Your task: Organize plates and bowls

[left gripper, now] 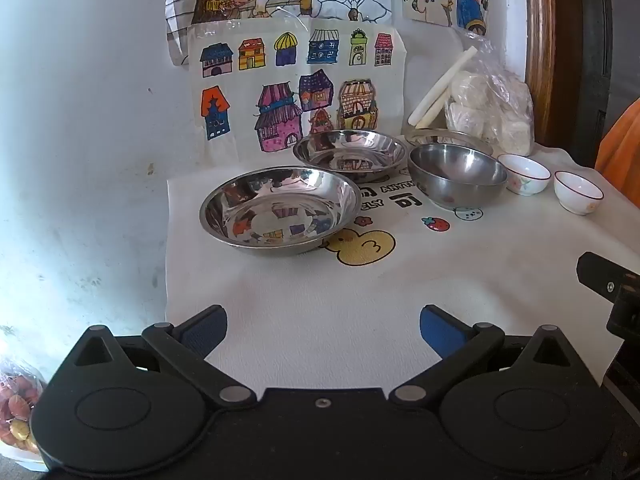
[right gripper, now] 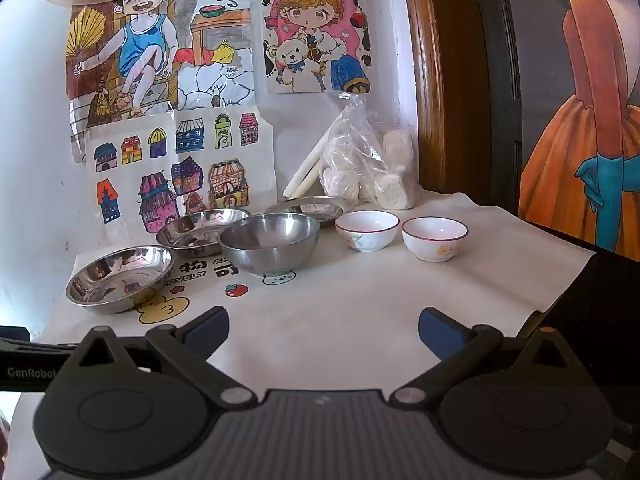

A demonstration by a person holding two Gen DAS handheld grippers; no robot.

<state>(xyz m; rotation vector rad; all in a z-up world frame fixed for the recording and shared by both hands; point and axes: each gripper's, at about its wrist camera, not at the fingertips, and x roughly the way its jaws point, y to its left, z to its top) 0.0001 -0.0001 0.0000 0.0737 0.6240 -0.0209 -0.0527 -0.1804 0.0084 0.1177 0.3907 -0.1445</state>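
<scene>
A shallow steel plate (left gripper: 280, 210) (right gripper: 119, 279) sits nearest on the white cloth, a second steel plate (left gripper: 352, 154) (right gripper: 200, 231) behind it. To their right stands a deep steel bowl (left gripper: 458, 174) (right gripper: 270, 242), with a third steel plate (left gripper: 448, 136) (right gripper: 310, 207) behind it. Two small white china bowls (left gripper: 524, 174) (left gripper: 578, 192) (right gripper: 367, 230) (right gripper: 435, 237) stand side by side further right. My left gripper (left gripper: 323, 330) is open over bare cloth, short of the nearest plate. My right gripper (right gripper: 323, 330) is open too, short of the china bowls, with nothing between its fingers.
A plastic bag of white cakes (left gripper: 492, 108) (right gripper: 368, 168) and two white sticks (left gripper: 444, 88) lean against the wall at the back. Children's drawings (left gripper: 296, 92) hang on the wall. A wooden frame (right gripper: 444, 80) borders the right. The cloth's right edge (right gripper: 560, 276) drops to a dark surface.
</scene>
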